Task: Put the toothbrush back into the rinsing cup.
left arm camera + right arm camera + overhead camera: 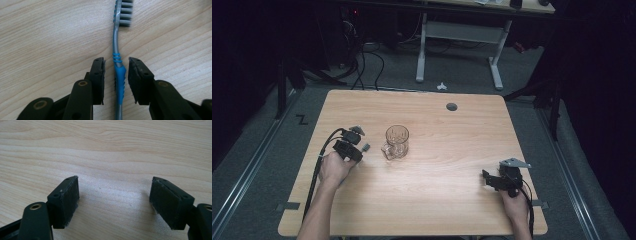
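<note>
A toothbrush with a grey and blue handle lies flat on the wooden table, its bristled head pointing away from my left gripper. The jaws of that gripper stand on either side of the blue grip, a small gap on each side, so it is open around the handle. In the high view the left gripper is at the table's left, with the brush head poking out toward a clear glass mug. My right gripper is wide open over bare wood, at the table's front right.
A round cable hole sits near the table's far edge. Beyond the table stands a white-legged desk with cables on the grey floor. Cables trail from both grippers off the front edge.
</note>
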